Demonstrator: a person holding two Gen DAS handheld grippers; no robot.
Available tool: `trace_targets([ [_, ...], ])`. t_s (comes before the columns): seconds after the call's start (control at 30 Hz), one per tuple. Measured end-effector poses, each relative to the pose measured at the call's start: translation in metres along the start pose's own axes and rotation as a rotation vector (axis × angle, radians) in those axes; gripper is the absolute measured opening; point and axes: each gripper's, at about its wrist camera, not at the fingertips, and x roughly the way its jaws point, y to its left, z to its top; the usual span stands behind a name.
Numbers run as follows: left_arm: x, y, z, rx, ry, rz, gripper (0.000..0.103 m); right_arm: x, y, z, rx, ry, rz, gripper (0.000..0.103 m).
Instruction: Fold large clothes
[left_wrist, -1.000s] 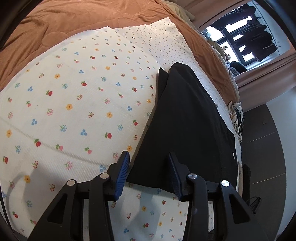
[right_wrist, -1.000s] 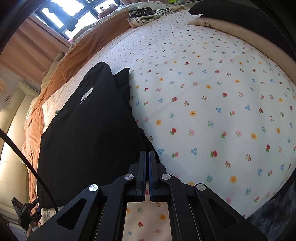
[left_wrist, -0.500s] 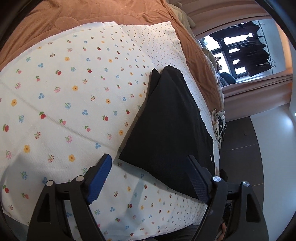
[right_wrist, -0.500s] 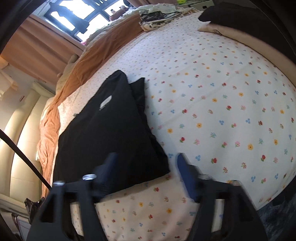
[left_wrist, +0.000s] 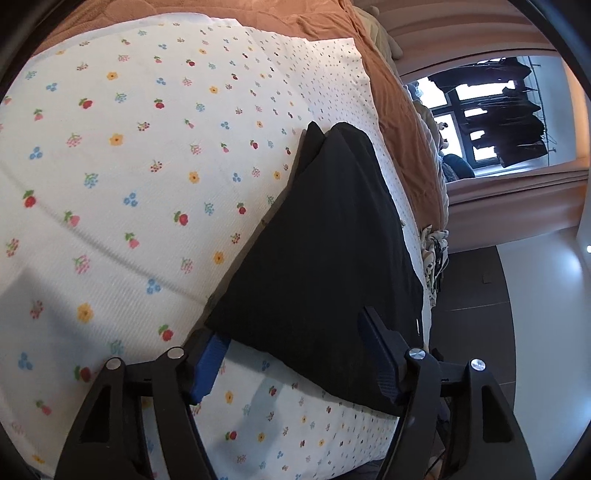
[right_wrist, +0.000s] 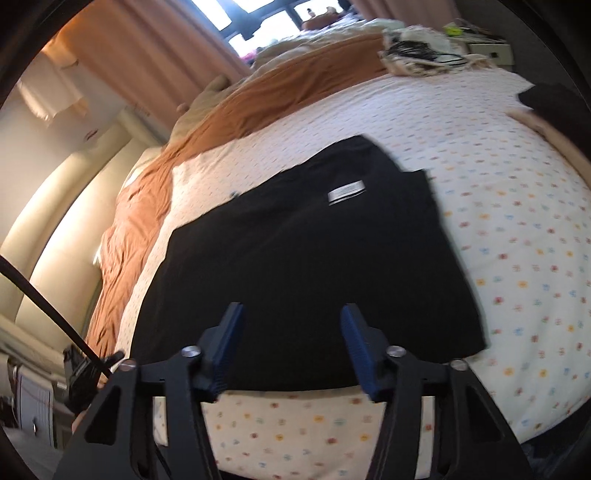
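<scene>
Straddling the near hem, left gripper (left_wrist: 295, 354) spread wide, empty; right gripper (right_wrist: 291, 343) likewise apart. Black garment (right_wrist: 306, 266), matte, folded into a rough rectangle, lies flat on floral-print bedsheet (left_wrist: 129, 184); rust blanket (right_wrist: 295, 88) beyond.

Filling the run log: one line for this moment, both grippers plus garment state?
left hand-held gripper: open, at garment's near edge | right hand-held gripper: open, over garment | black garment: folded flat on floral sheet, released

black garment (left_wrist: 325, 258): 1 (folded) | floral sheet (left_wrist: 129, 166): 1 | brown blanket (right_wrist: 295, 92): 1
</scene>
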Motion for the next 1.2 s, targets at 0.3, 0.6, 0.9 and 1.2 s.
trace_targets([
  [0.3,0.017,-0.005,0.023,0.017,-0.006,0.026,0.052,0.081,0.077,-0.016,-0.167,0.167,0.017,0.035],
  [0.6,0.021,-0.005,0.017,-0.004,0.058,-0.036,0.047,0.162,0.089,-0.024,-0.17,0.258,-0.068,0.011],
  [0.9,0.032,-0.013,0.018,0.019,0.004,0.024,0.044,0.22,0.111,0.014,-0.173,0.256,-0.122,0.012],
  [1.2,0.033,-0.015,0.023,0.01,-0.053,0.059,0.029,0.283,0.102,0.073,-0.095,0.241,-0.117,0.011],
])
